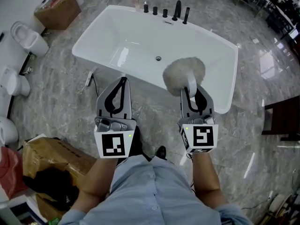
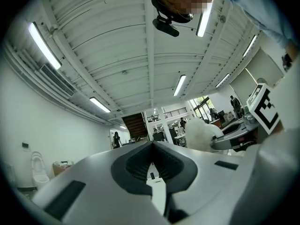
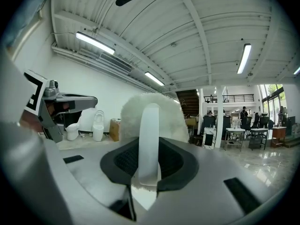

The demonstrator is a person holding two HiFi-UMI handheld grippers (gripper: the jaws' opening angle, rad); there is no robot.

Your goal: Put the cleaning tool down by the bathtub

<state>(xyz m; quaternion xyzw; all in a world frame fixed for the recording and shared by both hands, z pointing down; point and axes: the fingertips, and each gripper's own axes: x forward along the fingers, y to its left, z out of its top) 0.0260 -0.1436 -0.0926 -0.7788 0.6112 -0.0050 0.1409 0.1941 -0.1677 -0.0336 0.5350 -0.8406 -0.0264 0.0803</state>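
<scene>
Right gripper (image 1: 191, 93) pinching white handle of fluffy round off-white cleaning tool (image 1: 182, 71), fuzzy head up over near rim of white rectangular bathtub (image 1: 140, 21). Left gripper (image 1: 123, 81) jaws pressed together, nothing in them.

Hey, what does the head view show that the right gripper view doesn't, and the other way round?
Only the head view: the white bathtub with its black taps.
Only the right gripper view: ceiling strip lights, a staircase, tables far off.
Both: the fluffy cleaning tool, clamped by its white handle in the right gripper, and the left gripper beside it.
</scene>
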